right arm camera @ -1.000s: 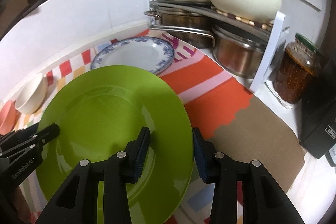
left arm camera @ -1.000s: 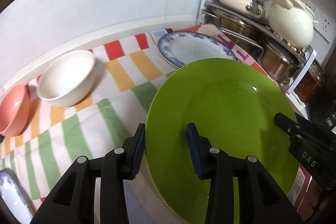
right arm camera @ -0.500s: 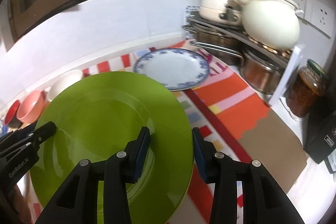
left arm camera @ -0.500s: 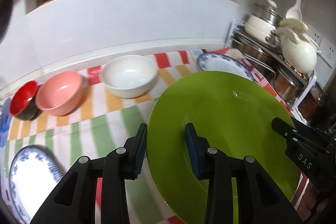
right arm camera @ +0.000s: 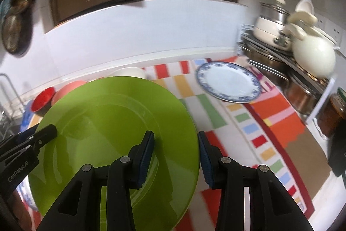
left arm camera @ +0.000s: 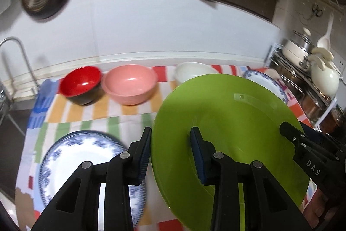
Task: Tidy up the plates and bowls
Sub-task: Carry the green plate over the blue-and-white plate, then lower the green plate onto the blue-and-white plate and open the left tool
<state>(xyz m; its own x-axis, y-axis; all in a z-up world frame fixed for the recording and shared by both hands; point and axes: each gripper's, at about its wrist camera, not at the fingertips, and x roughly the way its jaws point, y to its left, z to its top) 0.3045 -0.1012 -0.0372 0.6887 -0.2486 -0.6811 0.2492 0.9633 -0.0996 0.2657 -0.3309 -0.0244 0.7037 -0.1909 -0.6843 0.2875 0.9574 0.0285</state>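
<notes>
Sorting looks barely begun: the green plate (left arm camera: pixel 227 135) is held in the air above the striped cloth (right arm camera: pixel 207 109), its left rim clamped by the left gripper (left arm camera: pixel 169 153) and its right rim by the right gripper (right arm camera: pixel 176 155). Two blue-rimmed plates (right arm camera: pixel 229 81) (left arm camera: pixel 82 157) lie apart, unstacked, while the red bowl (left arm camera: pixel 81 83), pink bowl (left arm camera: pixel 129 86) and white bowl (left arm camera: pixel 190 70) stand empty in a row

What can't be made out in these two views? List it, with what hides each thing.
- White bowl: left wrist view, lower half behind the green plate.
- Pink bowl: right wrist view, mostly behind the same plate.
- Near blue-rimmed plate: partly covered by the left gripper, motion-blurred.
- Jar: contents unclear, cut off at right edge.
</notes>
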